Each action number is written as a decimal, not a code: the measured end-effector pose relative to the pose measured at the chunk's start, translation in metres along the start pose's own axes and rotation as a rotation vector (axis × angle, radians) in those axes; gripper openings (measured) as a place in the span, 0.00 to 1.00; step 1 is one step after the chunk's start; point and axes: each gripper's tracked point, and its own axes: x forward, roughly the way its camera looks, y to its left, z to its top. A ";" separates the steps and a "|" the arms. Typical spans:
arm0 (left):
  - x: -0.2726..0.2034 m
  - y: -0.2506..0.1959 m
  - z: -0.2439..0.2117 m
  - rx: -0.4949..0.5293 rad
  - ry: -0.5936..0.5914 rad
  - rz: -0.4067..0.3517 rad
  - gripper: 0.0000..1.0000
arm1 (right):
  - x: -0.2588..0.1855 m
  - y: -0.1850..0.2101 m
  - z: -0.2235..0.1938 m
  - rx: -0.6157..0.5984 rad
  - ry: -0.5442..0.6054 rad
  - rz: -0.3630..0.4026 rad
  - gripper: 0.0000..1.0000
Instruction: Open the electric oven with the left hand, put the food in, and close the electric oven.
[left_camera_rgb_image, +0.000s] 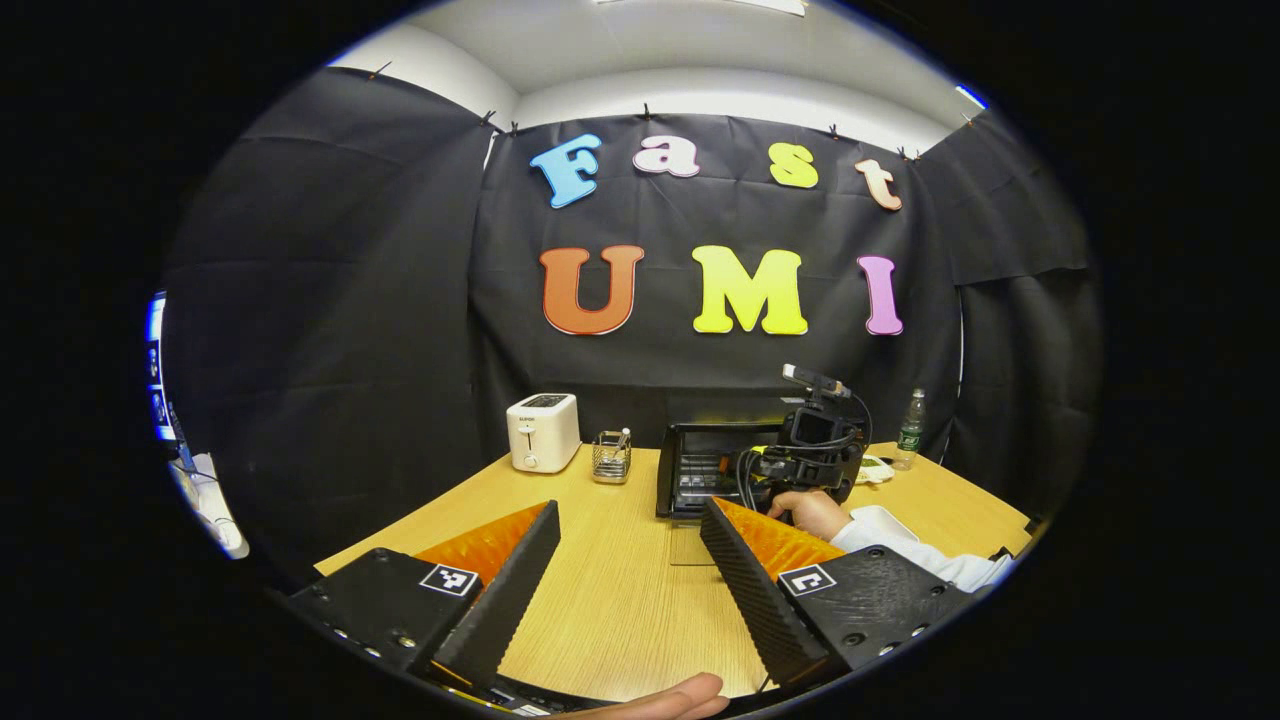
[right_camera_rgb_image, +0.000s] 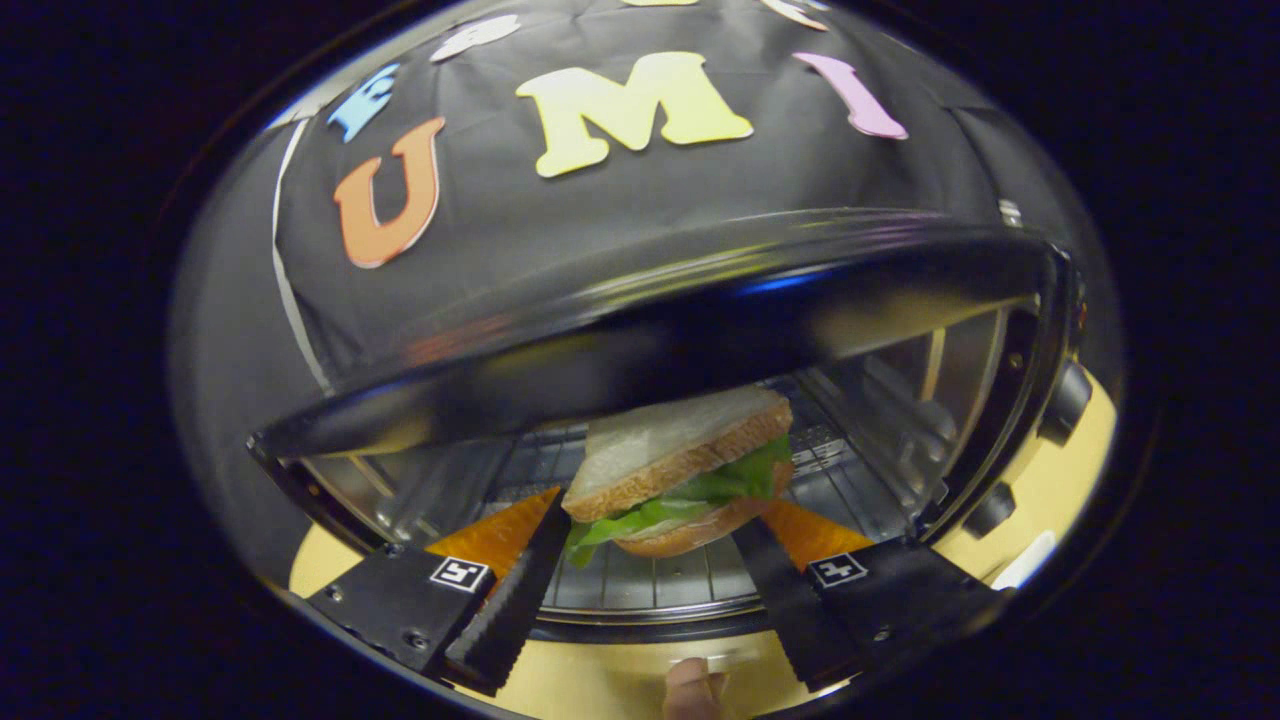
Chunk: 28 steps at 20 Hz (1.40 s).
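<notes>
Sandwich (right_camera_rgb_image: 680, 470) sits just below the middle of the right gripper view, bread over green lettuce, clasped between the two fingers of the right gripper (right_camera_rgb_image: 650, 545), which press on its lower sides. It is at the mouth of the electric oven (right_camera_rgb_image: 640, 330), above the wire rack (right_camera_rgb_image: 650, 585), with the cavity's top edge arching close over the upper slice. Bare rack lies to either side of the sandwich and behind it; the oven's metal side walls stand well apart from it.

In the left gripper view, the left gripper (left_camera_rgb_image: 628, 515) at the bottom of the frame is spread wide over bare wooden table (left_camera_rgb_image: 620, 600), gripping nothing. Right of center, the oven (left_camera_rgb_image: 700, 470) stands with the other gripper (left_camera_rgb_image: 815, 450) and a hand (left_camera_rgb_image: 805, 510) at its front. A white toaster (left_camera_rgb_image: 543, 432) and a small wire holder (left_camera_rgb_image: 611, 456) stand left of the oven, a bottle (left_camera_rgb_image: 910, 428) at its right.
</notes>
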 end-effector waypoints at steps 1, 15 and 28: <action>-0.001 -0.001 0.000 -0.001 0.001 -0.001 0.93 | 0.000 0.001 -0.004 -0.048 0.031 -0.005 0.96; -0.011 -0.009 -0.004 0.004 0.039 0.021 0.93 | -0.058 -0.005 -0.019 -0.047 0.242 0.046 0.98; 0.025 -0.058 -0.026 -0.021 0.137 -0.053 0.94 | -0.250 -0.041 0.070 -0.089 -0.151 0.187 1.00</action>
